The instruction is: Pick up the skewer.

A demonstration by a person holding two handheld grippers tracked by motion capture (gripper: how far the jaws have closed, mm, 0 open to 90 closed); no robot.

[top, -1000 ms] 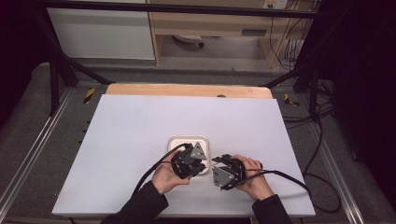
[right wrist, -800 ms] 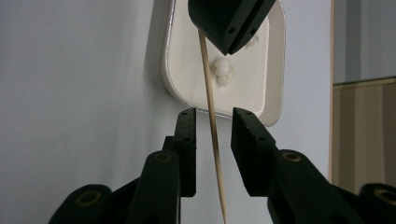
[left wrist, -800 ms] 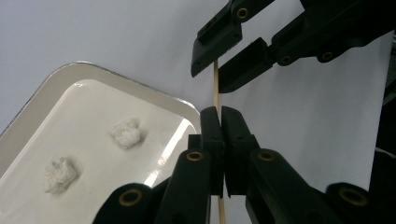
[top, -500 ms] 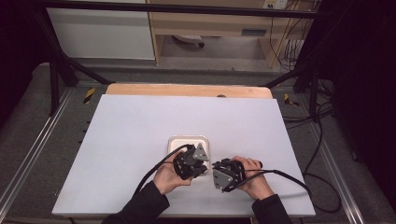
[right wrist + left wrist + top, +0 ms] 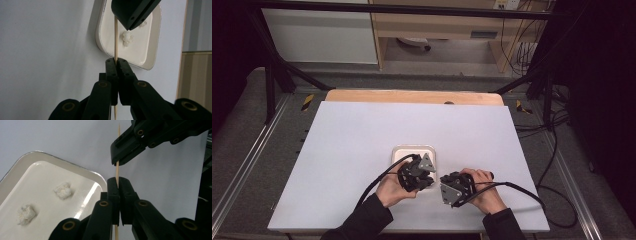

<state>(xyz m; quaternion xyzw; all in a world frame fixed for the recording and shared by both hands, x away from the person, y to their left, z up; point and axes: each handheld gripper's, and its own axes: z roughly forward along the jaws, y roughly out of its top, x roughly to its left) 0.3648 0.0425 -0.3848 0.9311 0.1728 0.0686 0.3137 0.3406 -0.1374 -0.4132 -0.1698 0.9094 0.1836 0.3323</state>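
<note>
White board [image 5: 362, 145] covers the table, with a wooden edge at the far side and dark frame rails around it. Near the front sits a shallow white tray [image 5: 432, 151], and in it we see two small pale lumps [image 5: 63, 190], loose and apart from each other.

We hold a thin wooden skewer [image 5: 117, 171] between both tools. Our left gripper [image 5: 119, 185] has its jaws pressed together on the stick low down, and our right gripper [image 5: 116, 65] pinches it too; its jaws have just been closing, and the stick now sits between them. In the high view both grippers meet just at the tray's near edge, left gripper [image 5: 416, 172] over the rim, right gripper [image 5: 455, 187] beside it on the board.

What matters next, we judge, is the skewer's long axis: it runs straight out of each pair of jaws, through the other pair, so the two grips lie in line along it. Its pointed tip shows beyond the right jaws in the left gripper view. The lumps lie off to the side of that line, in the tray, nearer our left hand [image 5: 393, 189], so the stick must swing or tilt toward them before it can spear one.
</note>
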